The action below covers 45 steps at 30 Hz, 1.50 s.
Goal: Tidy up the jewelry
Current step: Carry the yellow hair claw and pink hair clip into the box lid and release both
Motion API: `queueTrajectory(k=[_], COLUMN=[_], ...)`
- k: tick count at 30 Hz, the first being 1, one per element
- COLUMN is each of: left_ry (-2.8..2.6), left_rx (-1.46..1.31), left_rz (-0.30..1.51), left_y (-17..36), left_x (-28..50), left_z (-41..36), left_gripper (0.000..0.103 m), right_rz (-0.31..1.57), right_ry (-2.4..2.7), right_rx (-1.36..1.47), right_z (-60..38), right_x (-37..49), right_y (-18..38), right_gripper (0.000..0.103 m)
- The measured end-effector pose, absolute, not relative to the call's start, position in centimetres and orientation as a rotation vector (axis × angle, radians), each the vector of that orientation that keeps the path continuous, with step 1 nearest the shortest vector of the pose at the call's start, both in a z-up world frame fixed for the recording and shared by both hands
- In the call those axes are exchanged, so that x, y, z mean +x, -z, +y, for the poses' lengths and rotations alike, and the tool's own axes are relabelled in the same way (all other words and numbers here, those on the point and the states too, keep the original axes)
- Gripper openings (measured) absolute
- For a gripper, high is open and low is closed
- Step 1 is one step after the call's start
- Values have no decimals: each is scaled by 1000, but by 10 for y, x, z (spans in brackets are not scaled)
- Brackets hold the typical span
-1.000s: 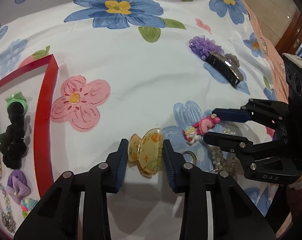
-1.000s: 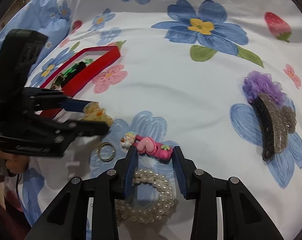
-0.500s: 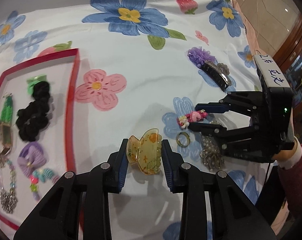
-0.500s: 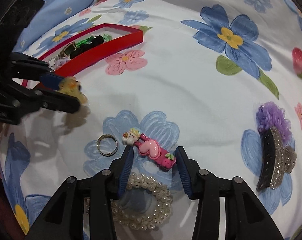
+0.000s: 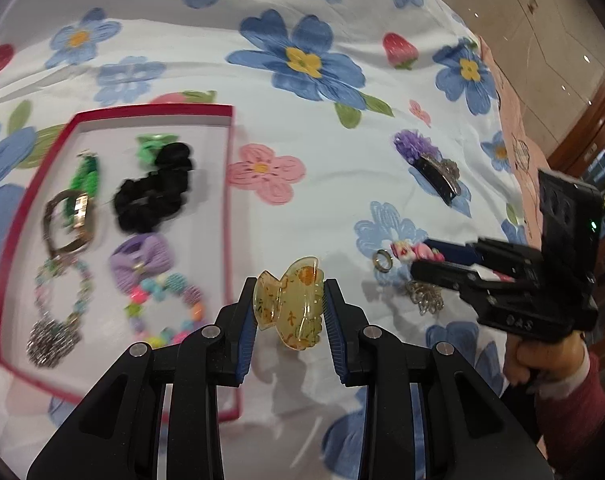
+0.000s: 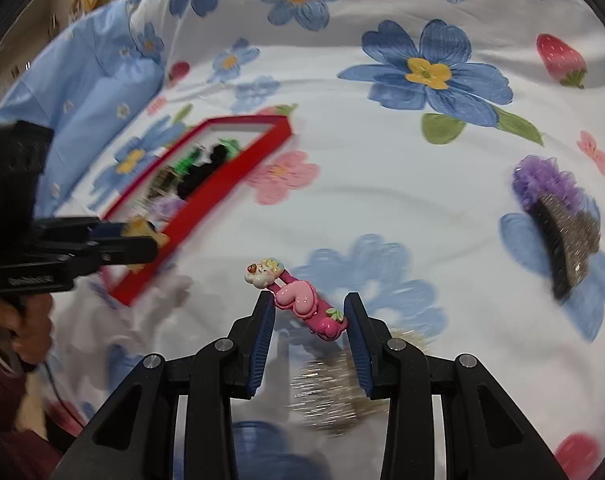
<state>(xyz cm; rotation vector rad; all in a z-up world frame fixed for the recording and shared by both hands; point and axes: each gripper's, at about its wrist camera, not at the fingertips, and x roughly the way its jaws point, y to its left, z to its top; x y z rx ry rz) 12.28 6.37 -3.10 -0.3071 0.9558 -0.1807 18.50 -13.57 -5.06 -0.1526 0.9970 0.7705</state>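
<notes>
Both hands are carrying now: left gripper has swung its translucent amber claw clip, pinched in its jaws, over beside the red-rimmed tray. Right gripper jaws apparently clamp the lifted pink heart hair clip.

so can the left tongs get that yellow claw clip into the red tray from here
Probably yes. The left tongs grip the yellow claw clip right beside the red tray, whose low rim looks easy to clear, with bare floor near its top edge.

Tray lies left on the bedsheet, scrunchie and bracelets in it. Ring lies right of the tray; barrette behind the ring.
</notes>
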Motion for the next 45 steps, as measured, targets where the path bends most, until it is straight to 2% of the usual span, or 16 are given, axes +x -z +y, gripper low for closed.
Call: queueTrajectory(k=[10, 23, 45], left_ry=[84, -9, -101], left_rx=[-347, -387, -343], left_rz=[928, 904, 958], left_y=[28, 33, 58], left_x=[84, 54, 82], left_z=[110, 164, 216], left_gripper=[29, 29, 29], right_rz=[981, 986, 1010], right_ry=[-830, -883, -931], right_rx=[-61, -101, -246], right_z=[-90, -45, 42], right_x=[140, 123, 141], right_y=[41, 38, 58], right_gripper=[36, 36, 36])
